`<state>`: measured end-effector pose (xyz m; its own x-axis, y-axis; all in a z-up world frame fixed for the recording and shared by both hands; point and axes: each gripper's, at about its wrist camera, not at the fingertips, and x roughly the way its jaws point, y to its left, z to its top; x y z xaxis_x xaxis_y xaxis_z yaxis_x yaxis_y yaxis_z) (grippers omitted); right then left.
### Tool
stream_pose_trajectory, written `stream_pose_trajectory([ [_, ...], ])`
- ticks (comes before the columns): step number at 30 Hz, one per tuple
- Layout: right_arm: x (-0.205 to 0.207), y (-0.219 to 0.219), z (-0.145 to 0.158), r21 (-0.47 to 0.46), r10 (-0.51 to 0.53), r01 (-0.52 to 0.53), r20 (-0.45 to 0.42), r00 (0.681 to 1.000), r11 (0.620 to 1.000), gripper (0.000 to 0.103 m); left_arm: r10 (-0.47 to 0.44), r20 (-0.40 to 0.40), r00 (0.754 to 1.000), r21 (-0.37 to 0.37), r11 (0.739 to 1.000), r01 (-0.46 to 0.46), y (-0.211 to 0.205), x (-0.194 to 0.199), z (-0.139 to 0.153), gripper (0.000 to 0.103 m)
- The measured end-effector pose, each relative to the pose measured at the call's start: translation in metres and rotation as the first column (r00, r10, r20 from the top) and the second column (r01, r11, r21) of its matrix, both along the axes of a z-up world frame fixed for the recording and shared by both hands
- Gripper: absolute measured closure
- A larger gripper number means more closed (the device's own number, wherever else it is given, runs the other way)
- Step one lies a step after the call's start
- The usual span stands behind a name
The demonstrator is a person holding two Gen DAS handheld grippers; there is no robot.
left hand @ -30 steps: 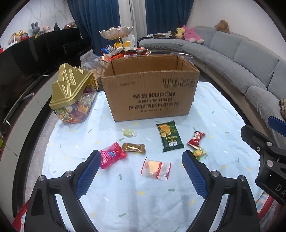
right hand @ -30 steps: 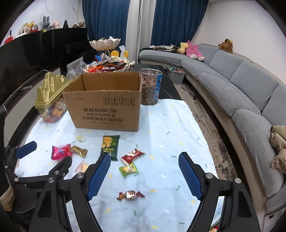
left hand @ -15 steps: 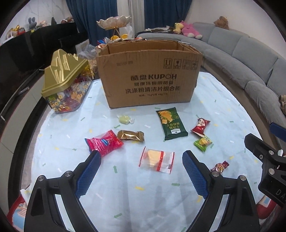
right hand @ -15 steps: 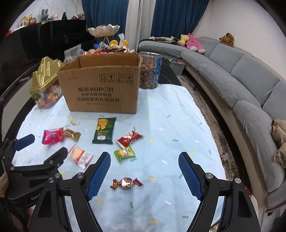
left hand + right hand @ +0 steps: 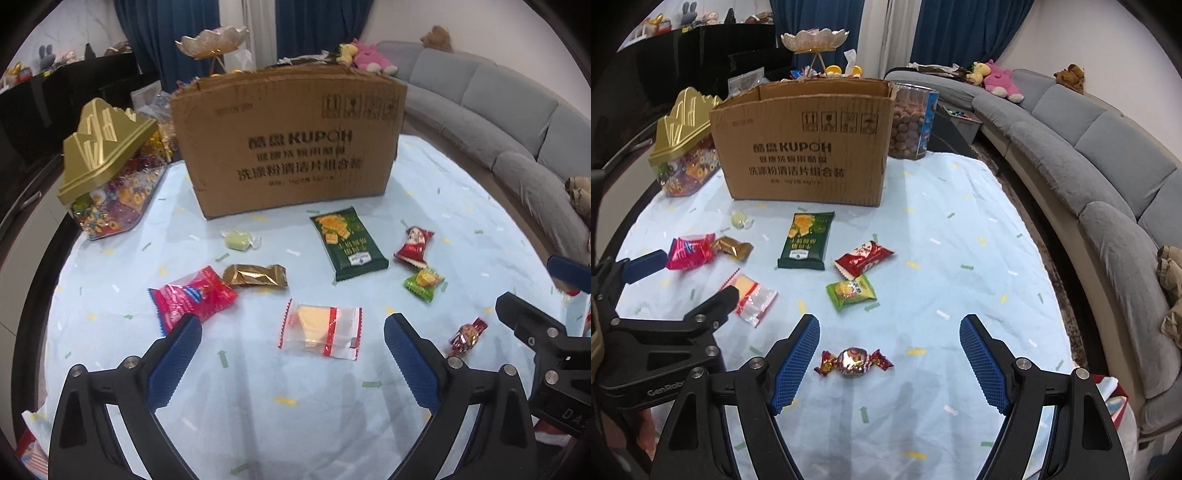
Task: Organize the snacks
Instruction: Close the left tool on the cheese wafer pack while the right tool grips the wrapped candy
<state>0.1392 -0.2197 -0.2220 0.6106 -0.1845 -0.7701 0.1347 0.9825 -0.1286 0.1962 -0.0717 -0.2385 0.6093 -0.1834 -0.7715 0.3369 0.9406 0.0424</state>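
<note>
Several wrapped snacks lie on the pale blue tablecloth (image 5: 258, 398) before an open cardboard box (image 5: 288, 144). My left gripper (image 5: 293, 339) hovers with its jaws opening around a clear packet with a yellow wafer (image 5: 319, 326), not touching it. A pink packet (image 5: 192, 297) lies by the left finger, a gold one (image 5: 255, 275) and a dark green packet (image 5: 347, 238) farther off. My right gripper (image 5: 890, 341) stands open over a round foil candy with red twisted ends (image 5: 854, 362), clear of both pads. A red packet (image 5: 864, 256) and a green one (image 5: 851, 291) lie beyond.
A clear candy jar with a gold peaked lid (image 5: 107, 166) stands left of the box. A tub of brown balls (image 5: 912, 122) stands behind its right corner. A grey sofa (image 5: 1108, 155) curves along the right. A pale green candy (image 5: 240, 240) lies near the box.
Both grippers have sunk toward the table, so the snacks look larger and nearer. The left jaws stand slightly wider. No snack has moved.
</note>
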Motion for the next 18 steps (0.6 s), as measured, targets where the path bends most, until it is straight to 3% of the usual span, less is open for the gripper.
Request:
stream_pose_trajectory([
  [18, 0.01, 0.008, -0.035, 0.004, 0.043, -0.043, -0.081, 0.996, 0.999, 0.024, -0.028, -0.057, 0.998, 0.017, 0.999, 0.029, -0.007, 0.015, -0.035, 0.002],
])
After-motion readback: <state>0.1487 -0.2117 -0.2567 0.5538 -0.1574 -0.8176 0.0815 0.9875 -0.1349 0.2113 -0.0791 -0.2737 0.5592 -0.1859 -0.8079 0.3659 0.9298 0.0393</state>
